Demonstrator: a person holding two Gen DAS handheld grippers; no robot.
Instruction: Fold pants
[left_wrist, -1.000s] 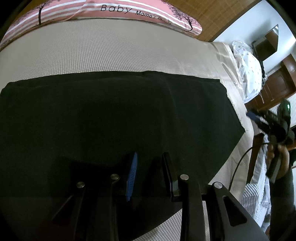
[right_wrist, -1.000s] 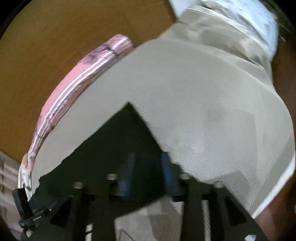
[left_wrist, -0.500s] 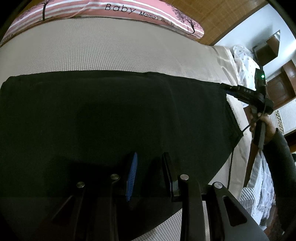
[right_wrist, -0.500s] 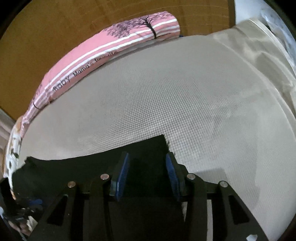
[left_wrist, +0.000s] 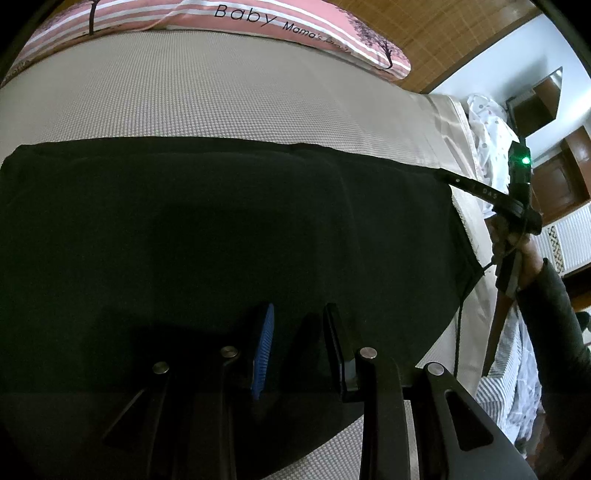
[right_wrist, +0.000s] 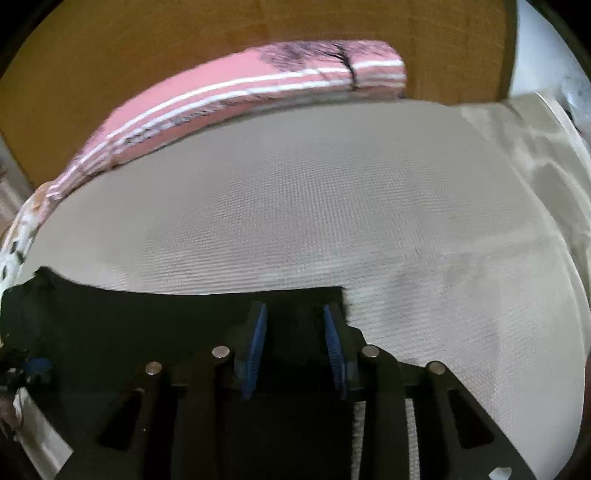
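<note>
On the beige waffle-weave bed (left_wrist: 229, 96), both claws sit released over the flat black cloth pants (left_wrist: 221, 229). The right claw (right_wrist: 295, 332) should clench the far corner squarely, and the left claw (left_wrist: 297, 332) the near edge, before lifting evenly.

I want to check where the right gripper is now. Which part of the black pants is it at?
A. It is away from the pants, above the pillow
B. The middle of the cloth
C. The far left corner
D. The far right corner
D: in the left wrist view the right gripper reaches the far right corner of the black pants, and its own view shows that corner between its open fingers.
</note>
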